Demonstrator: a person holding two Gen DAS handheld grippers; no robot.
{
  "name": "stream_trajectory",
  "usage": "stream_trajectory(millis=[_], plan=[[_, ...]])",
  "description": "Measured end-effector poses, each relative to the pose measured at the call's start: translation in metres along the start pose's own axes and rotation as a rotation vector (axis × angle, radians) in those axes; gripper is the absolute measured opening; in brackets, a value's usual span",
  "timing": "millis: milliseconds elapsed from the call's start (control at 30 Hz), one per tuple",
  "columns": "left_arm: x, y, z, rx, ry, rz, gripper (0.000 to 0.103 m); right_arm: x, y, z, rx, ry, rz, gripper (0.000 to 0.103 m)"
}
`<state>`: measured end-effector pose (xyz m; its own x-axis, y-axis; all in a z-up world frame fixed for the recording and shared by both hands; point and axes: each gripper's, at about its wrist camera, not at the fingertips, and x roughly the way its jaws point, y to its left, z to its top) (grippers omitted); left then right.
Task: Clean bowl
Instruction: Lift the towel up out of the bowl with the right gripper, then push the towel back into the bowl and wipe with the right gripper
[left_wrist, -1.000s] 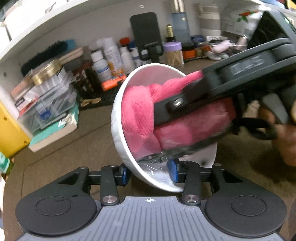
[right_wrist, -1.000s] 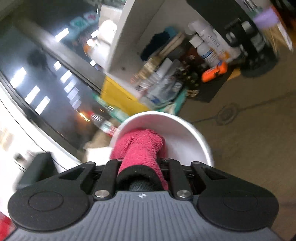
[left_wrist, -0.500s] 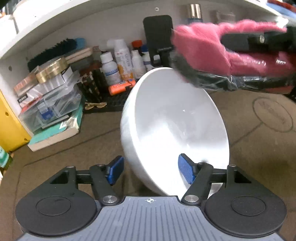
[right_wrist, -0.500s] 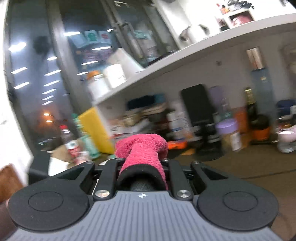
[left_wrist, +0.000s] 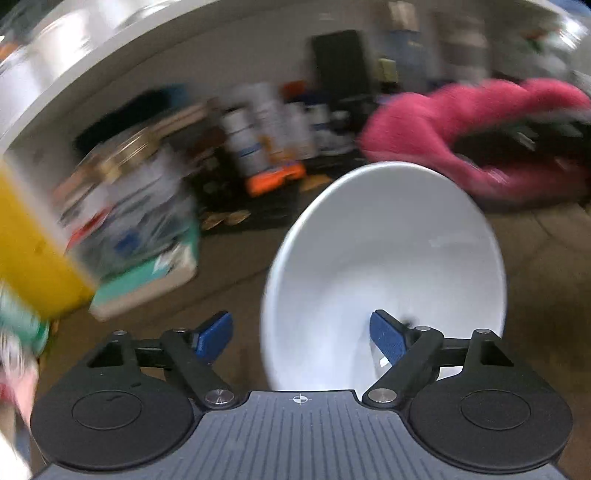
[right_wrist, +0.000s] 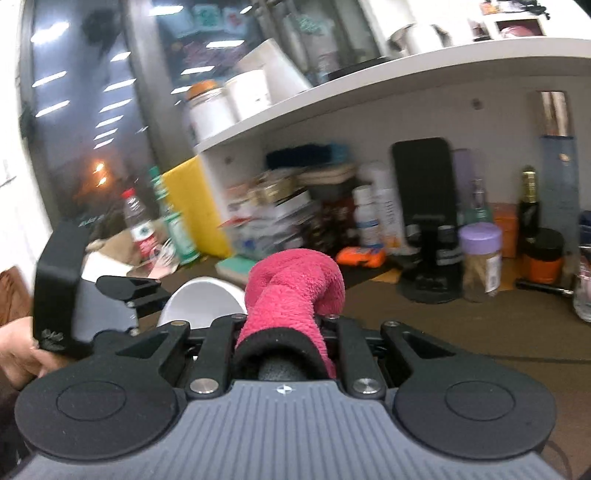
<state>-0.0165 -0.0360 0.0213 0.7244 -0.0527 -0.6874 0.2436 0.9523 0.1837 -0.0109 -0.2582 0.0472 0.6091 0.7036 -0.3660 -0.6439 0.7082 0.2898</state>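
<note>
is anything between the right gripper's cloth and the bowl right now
Nothing visible. The pink cloth, clamped in the right gripper, hangs just past the white bowl's far rim with only open air between. The left gripper straddles the near rim, its jaws opening.

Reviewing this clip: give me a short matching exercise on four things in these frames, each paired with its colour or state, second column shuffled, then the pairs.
Column one:
1. bowl
2. cloth
3. left gripper
4. jar lid

Column two:
A. purple
B. pink, clamped in the right gripper
C. white, tilted
D. jaws opening, pads off the rim

Pairs: 1-C, 2-B, 3-D, 4-A
</note>
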Motion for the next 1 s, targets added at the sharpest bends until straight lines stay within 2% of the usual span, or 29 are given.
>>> stream_trajectory(millis=[33, 100, 200, 233, 300, 367, 400, 433, 467, 633, 700, 733, 800, 833, 900, 933, 1000], plan=[[-0.001, 0.002, -0.004, -0.052, 0.001, -0.011, 0.092, 0.003, 0.007, -0.004, -0.031, 0.035, -0.009, 0.017], [-0.005, 0.007, -0.027, -0.271, -0.005, -0.067, 0.094, 0.008, 0.021, -0.015, -0.104, 0.086, -0.039, 0.017], [-0.011, 0.008, -0.044, -0.336, -0.033, -0.068, 0.094, 0.001, 0.028, -0.022, -0.135, 0.061, -0.075, 0.017], [-0.011, 0.008, -0.045, -0.335, -0.034, -0.067, 0.093, -0.010, 0.030, -0.022, -0.149, 0.012, -0.081, 0.017], [-0.012, 0.007, -0.045, -0.319, -0.033, -0.071, 0.090, -0.027, 0.033, -0.018, -0.170, -0.060, -0.077, 0.017], [-0.010, 0.005, -0.045, -0.277, -0.043, -0.065, 0.073, -0.049, 0.045, -0.004, -0.204, -0.107, -0.019, 0.017], [-0.010, 0.003, -0.045, -0.249, -0.063, -0.061, 0.056, -0.058, 0.053, 0.004, -0.225, -0.115, 0.013, 0.017], [-0.009, 0.005, -0.044, -0.248, -0.065, -0.067, 0.043, -0.059, 0.059, 0.007, -0.255, -0.096, 0.019, 0.017], [-0.008, 0.007, -0.041, -0.247, -0.068, -0.104, 0.040, -0.058, 0.066, 0.010, -0.290, -0.070, 0.020, 0.017], [-0.006, 0.012, -0.037, -0.260, -0.078, -0.202, 0.024, -0.019, 0.095, 0.004, -0.525, 0.164, -0.045, 0.017], [-0.009, 0.004, -0.035, -0.209, -0.093, -0.194, 0.023, 0.007, 0.098, -0.001, -0.637, 0.270, -0.140, 0.017], [-0.010, 0.002, -0.034, -0.196, -0.093, -0.185, 0.023, 0.008, 0.099, -0.003, -0.651, 0.280, -0.162, 0.017], [-0.011, -0.010, -0.030, -0.117, -0.115, -0.135, 0.023, 0.025, 0.094, -0.004, -0.705, 0.333, -0.275, 0.017], [-0.011, -0.012, -0.028, -0.099, -0.120, -0.124, 0.024, 0.035, 0.086, -0.005, -0.692, 0.384, -0.296, 0.017], [-0.015, -0.024, -0.020, -0.014, -0.144, -0.090, 0.024, 0.041, 0.079, -0.005, -0.616, 0.416, -0.282, 0.017], [-0.017, -0.027, -0.018, 0.020, -0.148, -0.083, 0.025, 0.048, 0.067, -0.004, -0.512, 0.449, -0.256, 0.018], [-0.019, -0.035, -0.011, 0.095, -0.147, -0.085, 0.030, 0.053, 0.056, 0.000, -0.430, 0.451, -0.239, 0.019]])
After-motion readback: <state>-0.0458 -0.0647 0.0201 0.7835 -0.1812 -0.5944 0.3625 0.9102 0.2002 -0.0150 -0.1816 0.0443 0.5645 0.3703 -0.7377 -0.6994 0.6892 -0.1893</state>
